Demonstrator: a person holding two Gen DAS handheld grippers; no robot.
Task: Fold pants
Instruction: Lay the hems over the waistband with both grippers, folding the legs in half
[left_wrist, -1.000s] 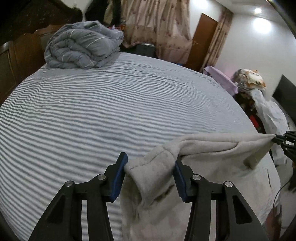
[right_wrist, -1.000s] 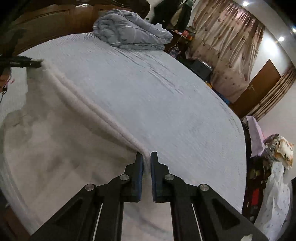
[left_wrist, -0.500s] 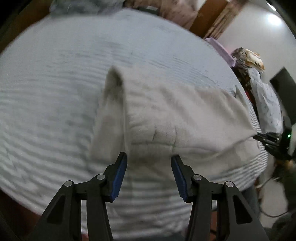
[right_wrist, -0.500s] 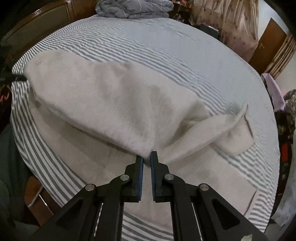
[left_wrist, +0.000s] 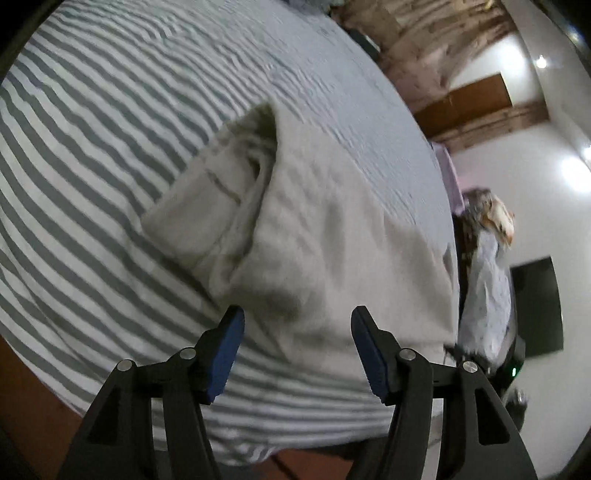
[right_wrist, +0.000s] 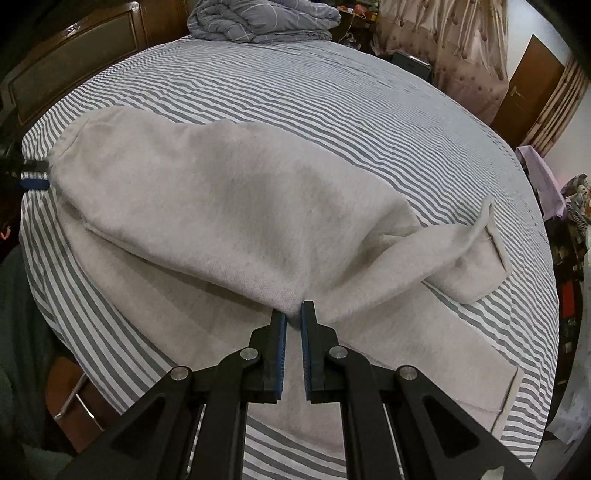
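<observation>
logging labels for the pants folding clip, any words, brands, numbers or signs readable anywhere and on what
None can be read.
pants: plain cloth, no tag or print showing.
striped sheet: pattern only.
folded quilt: line pattern only.
Clutter at the room's edge: too small and blurred to tell.

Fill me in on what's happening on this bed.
A person with a handheld gripper in each hand is folding a pair of light beige pants on the striped bedsheet. The pants lie doubled over. The right gripper is shut on the folded edge nearest the camera. The left gripper is opening over its end of the pants, its pads clear of the cloth. A grey quilt sits at the far end of the bed.
</observation>
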